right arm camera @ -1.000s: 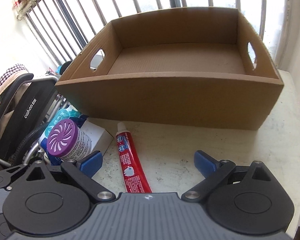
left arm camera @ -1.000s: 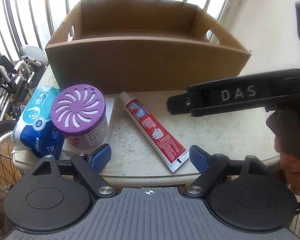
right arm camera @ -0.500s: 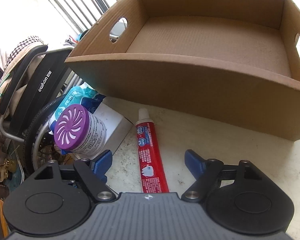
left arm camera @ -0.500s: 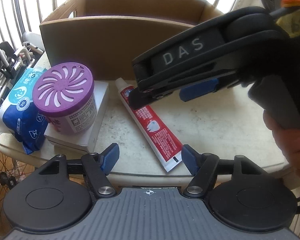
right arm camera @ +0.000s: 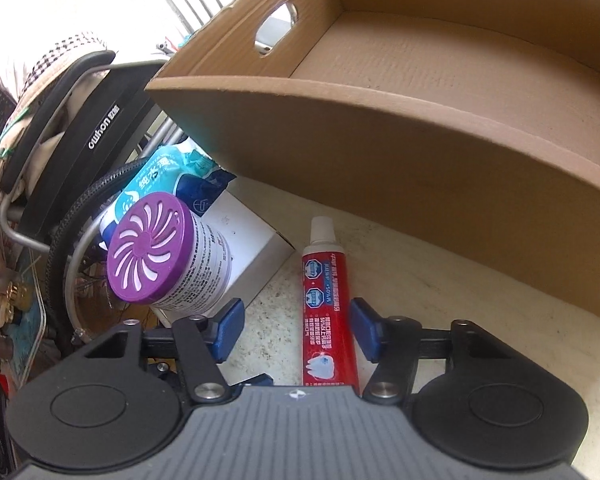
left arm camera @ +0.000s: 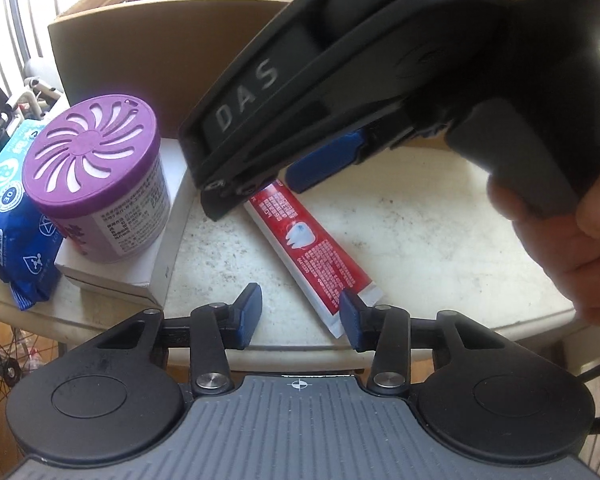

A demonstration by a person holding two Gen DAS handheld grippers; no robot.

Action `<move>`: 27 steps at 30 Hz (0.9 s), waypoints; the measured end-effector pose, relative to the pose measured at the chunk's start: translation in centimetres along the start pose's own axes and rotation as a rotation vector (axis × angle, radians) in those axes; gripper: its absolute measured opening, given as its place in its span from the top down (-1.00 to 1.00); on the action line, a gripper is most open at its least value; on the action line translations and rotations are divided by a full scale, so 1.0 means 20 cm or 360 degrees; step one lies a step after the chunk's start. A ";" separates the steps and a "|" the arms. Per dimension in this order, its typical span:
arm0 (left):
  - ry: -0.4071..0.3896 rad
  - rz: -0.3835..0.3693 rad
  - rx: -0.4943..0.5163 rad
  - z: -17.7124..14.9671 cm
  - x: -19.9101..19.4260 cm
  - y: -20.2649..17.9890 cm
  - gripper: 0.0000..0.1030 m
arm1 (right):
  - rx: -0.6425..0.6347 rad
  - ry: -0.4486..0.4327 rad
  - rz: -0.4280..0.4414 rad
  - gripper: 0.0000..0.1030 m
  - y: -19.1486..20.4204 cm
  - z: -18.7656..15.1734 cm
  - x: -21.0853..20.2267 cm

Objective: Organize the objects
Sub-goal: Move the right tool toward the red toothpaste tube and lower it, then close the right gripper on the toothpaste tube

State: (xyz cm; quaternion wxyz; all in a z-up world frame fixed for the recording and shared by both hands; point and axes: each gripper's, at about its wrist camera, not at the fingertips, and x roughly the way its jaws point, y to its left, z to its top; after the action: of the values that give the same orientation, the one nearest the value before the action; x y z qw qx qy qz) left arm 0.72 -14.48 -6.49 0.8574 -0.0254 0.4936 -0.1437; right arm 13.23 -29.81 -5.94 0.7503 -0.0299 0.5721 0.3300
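Observation:
A red toothpaste tube (right arm camera: pixel 327 304) lies on the white table in front of an empty cardboard box (right arm camera: pixel 400 140). My right gripper (right arm camera: pixel 296 330) is open and low over the tube, whose lower half lies between the fingers. In the left wrist view the right gripper (left arm camera: pixel 284 176) reaches in from the upper right over the tube (left arm camera: pixel 312 248). My left gripper (left arm camera: pixel 298 316) is open and empty at the table's near edge, by the tube's crimped end. A purple-lidded air freshener can (left arm camera: pixel 96 176) stands on a white box (left arm camera: pixel 160 240) to the left.
A blue wipes pack (left arm camera: pixel 8 216) lies left of the can at the table's edge. A wheelchair (right arm camera: pixel 72 132) stands beyond the table's left side. Window bars run behind the cardboard box. The table (left arm camera: pixel 440 240) shows bare surface right of the tube.
My right gripper has come down and forward over the toothpaste tube, its fingers narrowing around it. My left gripper has narrowed and shifted a little closer to the table.

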 end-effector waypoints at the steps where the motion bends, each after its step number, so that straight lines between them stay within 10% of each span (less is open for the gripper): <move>1: -0.0002 0.0000 0.0005 0.00 0.00 0.00 0.20 | -0.0012 0.0007 -0.0006 -0.11 0.00 0.00 0.01; 27: -0.0010 -0.0163 -0.0178 -0.03 -0.11 -0.06 0.25 | -0.0006 0.0123 -0.0086 0.39 -0.03 0.00 0.07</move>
State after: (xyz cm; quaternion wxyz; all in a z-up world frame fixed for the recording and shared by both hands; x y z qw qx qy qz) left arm -1.00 -15.05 -4.76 0.8477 -0.0989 0.4962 -0.1596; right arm 13.71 -29.72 -7.35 0.7362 -0.0596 0.5992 0.3091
